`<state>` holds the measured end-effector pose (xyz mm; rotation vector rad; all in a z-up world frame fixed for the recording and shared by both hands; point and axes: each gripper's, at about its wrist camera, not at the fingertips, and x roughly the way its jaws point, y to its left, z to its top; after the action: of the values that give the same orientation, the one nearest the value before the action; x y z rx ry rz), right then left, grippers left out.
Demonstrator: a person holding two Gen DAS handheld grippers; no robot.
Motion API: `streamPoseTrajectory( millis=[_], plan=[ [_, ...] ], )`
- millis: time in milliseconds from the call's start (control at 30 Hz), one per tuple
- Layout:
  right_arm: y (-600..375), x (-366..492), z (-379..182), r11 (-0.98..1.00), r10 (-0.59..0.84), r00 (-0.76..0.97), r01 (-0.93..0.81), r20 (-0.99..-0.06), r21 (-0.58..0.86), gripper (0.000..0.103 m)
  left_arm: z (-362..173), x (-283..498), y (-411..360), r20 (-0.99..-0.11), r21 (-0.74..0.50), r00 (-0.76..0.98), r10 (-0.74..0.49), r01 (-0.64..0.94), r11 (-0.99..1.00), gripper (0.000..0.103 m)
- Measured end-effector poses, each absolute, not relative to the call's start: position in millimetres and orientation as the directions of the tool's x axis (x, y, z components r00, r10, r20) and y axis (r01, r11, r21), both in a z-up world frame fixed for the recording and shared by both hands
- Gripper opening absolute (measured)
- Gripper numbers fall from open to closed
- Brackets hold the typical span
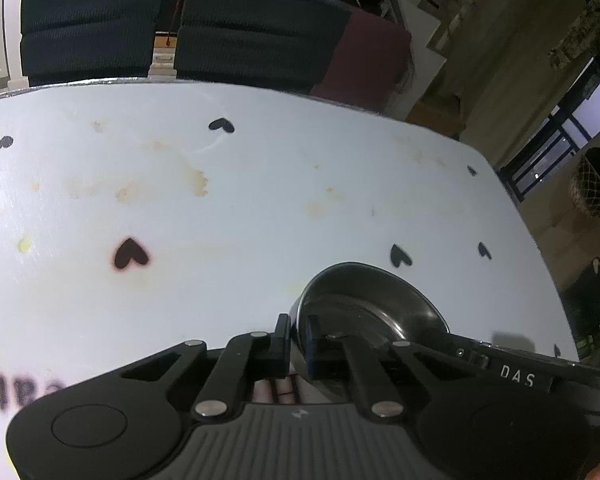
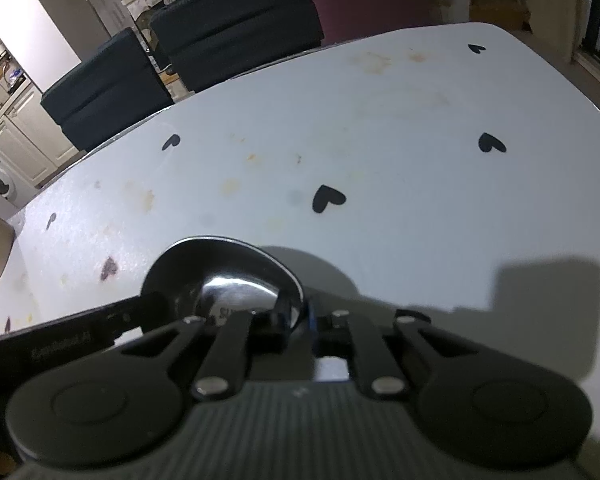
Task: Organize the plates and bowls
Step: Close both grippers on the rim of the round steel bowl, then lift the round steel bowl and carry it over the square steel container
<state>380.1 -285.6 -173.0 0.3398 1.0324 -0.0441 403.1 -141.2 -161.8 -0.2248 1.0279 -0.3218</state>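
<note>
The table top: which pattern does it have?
White table top with small black hearts, plus stains; clearest in the right wrist view.

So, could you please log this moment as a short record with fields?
surface: white table with black heart marks and stains
object: one steel bowl, upright on the table
left gripper: shut on the bowl's rim, one finger inside, one outside
right gripper: shut on the bowl's rim at the opposite side
background: two dark chairs behind the table

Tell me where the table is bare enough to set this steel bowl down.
Bare: the white tabletop beyond the steel bowl, up to the far edge by the dark chairs. Crowded only at the bowl, where left gripper and right gripper clamp its rim.
</note>
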Motion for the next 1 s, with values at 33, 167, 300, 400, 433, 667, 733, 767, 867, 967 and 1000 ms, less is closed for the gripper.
streamPoseTrajectory(
  millis=[33,167,300,400,433,667,733,767,867,967,1000],
  plan=[
    [-286,379,-172,0.947,0.119,0.522,0.196,-0.845,0.254,0.008,-160,402,-142,-0.795,-0.334,0.482,-0.367,0.157,0.93,0.007],
    [-289,373,-162,0.947,0.111,0.555,0.192,-0.824,0.257,0.007,-148,394,-142,-0.773,-0.336,0.515,-0.37,0.161,0.928,0.006],
    [-290,364,-152,0.948,0.121,0.58,0.175,-0.806,0.267,0.007,-134,386,-139,-0.75,-0.345,0.542,-0.379,0.169,0.923,0.006],
    [-290,355,-142,0.948,0.129,0.602,0.157,-0.788,0.276,0.007,-120,376,-134,-0.73,-0.344,0.568,-0.38,0.175,0.922,0.006],
    [-288,352,-137,0.949,0.131,0.611,0.151,-0.781,0.276,0.006,-116,372,-132,-0.725,-0.343,0.576,-0.379,0.177,0.923,0.006],
    [-265,326,-114,0.956,0.168,0.65,0.077,-0.741,0.284,0.006,-87,340,-100,-0.702,-0.306,0.628,-0.334,0.158,0.939,0.006],
    [-250,322,-105,0.959,0.182,0.657,0.047,-0.731,0.28,0.006,-78,329,-87,-0.696,-0.294,0.646,-0.314,0.143,0.945,0.006],
    [-244,320,-102,0.959,0.19,0.66,0.033,-0.727,0.281,0.006,-74,324,-80,-0.692,-0.29,0.654,-0.306,0.136,0.947,0.006],
    [-221,309,-92,0.96,0.22,0.665,-0.018,-0.714,0.279,0.007,-62,307,-57,-0.682,-0.278,0.676,-0.278,0.111,0.954,0.006],
    [-198,299,-82,0.958,0.247,0.664,-0.059,-0.706,0.28,0.007,-53,291,-35,-0.677,-0.27,0.691,-0.252,0.086,0.959,0.006],
    [-191,296,-80,0.959,0.254,0.666,-0.077,-0.702,0.274,0.007,-50,284,-26,-0.675,-0.269,0.697,-0.243,0.074,0.96,0.006]
  ],
)
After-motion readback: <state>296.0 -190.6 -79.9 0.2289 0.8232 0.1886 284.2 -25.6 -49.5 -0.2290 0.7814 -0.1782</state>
